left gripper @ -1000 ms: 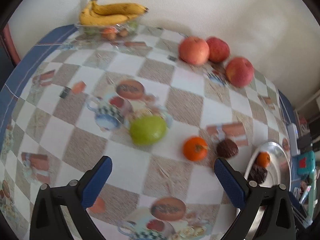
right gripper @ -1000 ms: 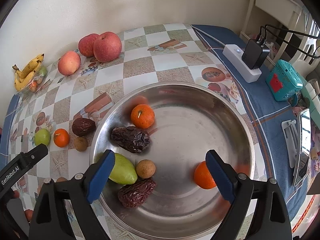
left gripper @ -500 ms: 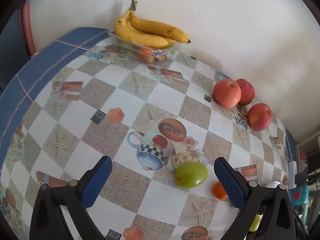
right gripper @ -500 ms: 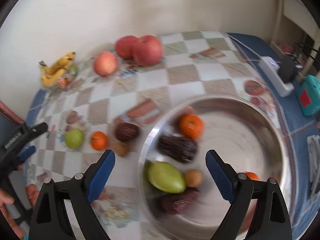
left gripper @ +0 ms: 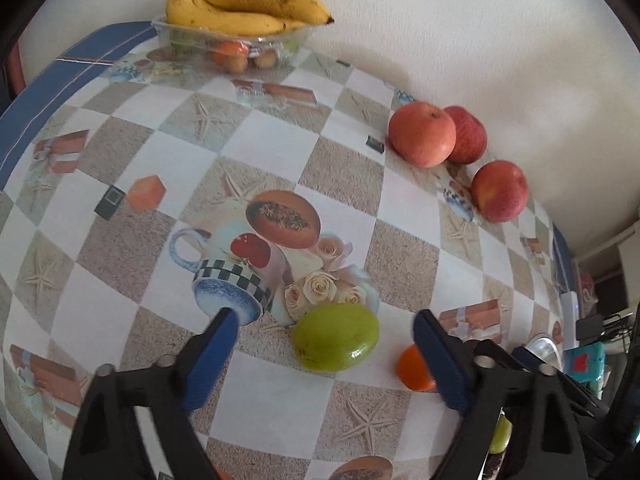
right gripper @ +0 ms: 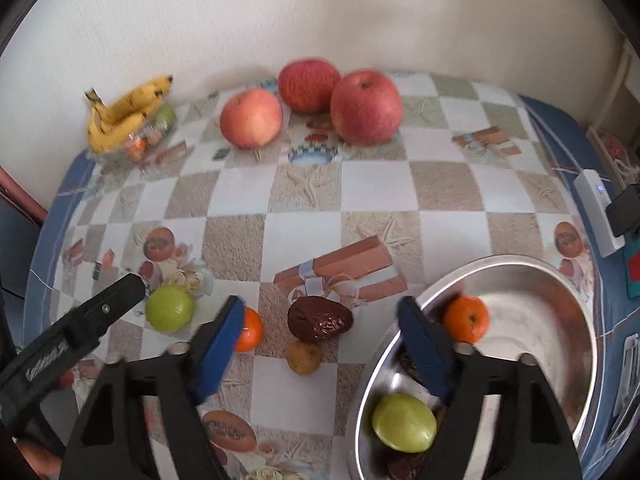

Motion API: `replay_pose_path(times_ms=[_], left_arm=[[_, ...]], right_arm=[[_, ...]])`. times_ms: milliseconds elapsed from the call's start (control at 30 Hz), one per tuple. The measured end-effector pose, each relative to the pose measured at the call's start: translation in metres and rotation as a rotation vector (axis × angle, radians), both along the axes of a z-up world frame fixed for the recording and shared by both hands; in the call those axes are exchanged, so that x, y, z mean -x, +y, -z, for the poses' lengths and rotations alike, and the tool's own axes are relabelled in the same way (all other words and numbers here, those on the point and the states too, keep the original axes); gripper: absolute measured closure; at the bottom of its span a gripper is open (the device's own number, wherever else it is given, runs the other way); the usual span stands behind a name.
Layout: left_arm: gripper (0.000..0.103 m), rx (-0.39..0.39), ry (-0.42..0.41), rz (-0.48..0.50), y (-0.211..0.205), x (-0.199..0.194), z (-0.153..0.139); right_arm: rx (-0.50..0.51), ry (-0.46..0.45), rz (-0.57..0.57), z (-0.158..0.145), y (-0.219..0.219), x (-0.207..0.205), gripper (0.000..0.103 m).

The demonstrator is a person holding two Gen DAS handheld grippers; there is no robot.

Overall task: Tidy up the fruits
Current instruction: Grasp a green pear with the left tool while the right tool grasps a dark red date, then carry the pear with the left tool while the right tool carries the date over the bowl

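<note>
My left gripper [left gripper: 326,354] is open and empty, its jaws standing either side of a green fruit [left gripper: 335,337] on the tablecloth; an orange [left gripper: 414,369] lies by its right finger. My right gripper [right gripper: 320,344] is open and empty above a dark date [right gripper: 320,319] and a small brown fruit [right gripper: 305,357]. To its left lie the orange [right gripper: 249,329] and the green fruit [right gripper: 169,308]. The steel bowl [right gripper: 560,280] at the right holds an orange [right gripper: 466,319], a green fruit [right gripper: 404,428] and dark dates. The left gripper's finger [right gripper: 80,328] shows at lower left.
Three red apples [right gripper: 366,106] stand near the back wall. Bananas [left gripper: 244,6] lie on a clear tray of small fruits [left gripper: 240,46] at the back left corner. A white power strip [right gripper: 598,206] and a teal object lie at the table's right edge.
Both grippers have swung left and lowered. The left one has closed in around the green fruit. The right view has moved off the bowl toward the date and small brown fruit.
</note>
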State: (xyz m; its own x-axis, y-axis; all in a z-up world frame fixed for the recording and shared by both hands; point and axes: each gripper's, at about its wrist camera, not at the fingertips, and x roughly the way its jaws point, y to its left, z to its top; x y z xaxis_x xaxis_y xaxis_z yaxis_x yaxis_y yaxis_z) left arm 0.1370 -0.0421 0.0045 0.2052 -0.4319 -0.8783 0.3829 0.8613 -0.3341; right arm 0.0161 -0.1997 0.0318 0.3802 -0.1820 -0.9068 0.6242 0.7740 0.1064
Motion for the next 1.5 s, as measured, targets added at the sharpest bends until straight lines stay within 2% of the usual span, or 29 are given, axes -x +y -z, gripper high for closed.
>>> replay_pose_path(times_ms=[67,133,200,267,400,600,733,933,1133,1267,1500], left_arm=[[0.017,0.009,0.012,0.001,-0.001,-0.002,0.003],[0.025,0.019,0.024,0.007,-0.004,-0.003,0.006],[0.027,0.015,0.029,0.011,-0.005,-0.004,0.007],[0.028,0.020,0.039,0.010,-0.006,-0.005,0.009],[0.050,0.023,0.062,0.022,-0.008,-0.004,0.012],[0.050,0.023,0.072,0.025,-0.006,-0.001,0.009],[0.050,0.043,0.077,0.030,-0.004,0.003,0.001],[0.050,0.066,0.084,0.052,-0.002,0.016,-0.012],[0.050,0.055,0.085,0.080,0.000,0.034,-0.022],[0.050,0.057,0.083,0.112,-0.006,0.046,-0.029],[0.050,0.081,0.061,0.183,-0.025,0.067,-0.042]], right_arm=[[-0.009,0.032,-0.003,0.009,-0.001,-0.006,0.033],[-0.014,0.059,-0.001,0.018,-0.003,-0.010,0.035],[-0.030,0.072,0.004,0.025,-0.006,-0.013,0.039],[-0.052,0.080,0.008,0.031,-0.008,-0.015,0.039],[-0.043,0.100,0.009,0.037,-0.007,-0.018,0.044],[-0.060,0.116,0.014,0.043,-0.006,-0.021,0.054],[-0.057,0.104,0.021,0.042,-0.003,-0.019,0.055],[-0.047,0.032,0.022,0.018,0.006,-0.002,0.055],[-0.024,-0.010,0.061,0.002,0.018,0.021,0.055],[-0.028,-0.046,0.081,-0.004,0.024,0.038,0.055],[-0.026,-0.055,0.120,-0.010,0.028,0.066,0.055]])
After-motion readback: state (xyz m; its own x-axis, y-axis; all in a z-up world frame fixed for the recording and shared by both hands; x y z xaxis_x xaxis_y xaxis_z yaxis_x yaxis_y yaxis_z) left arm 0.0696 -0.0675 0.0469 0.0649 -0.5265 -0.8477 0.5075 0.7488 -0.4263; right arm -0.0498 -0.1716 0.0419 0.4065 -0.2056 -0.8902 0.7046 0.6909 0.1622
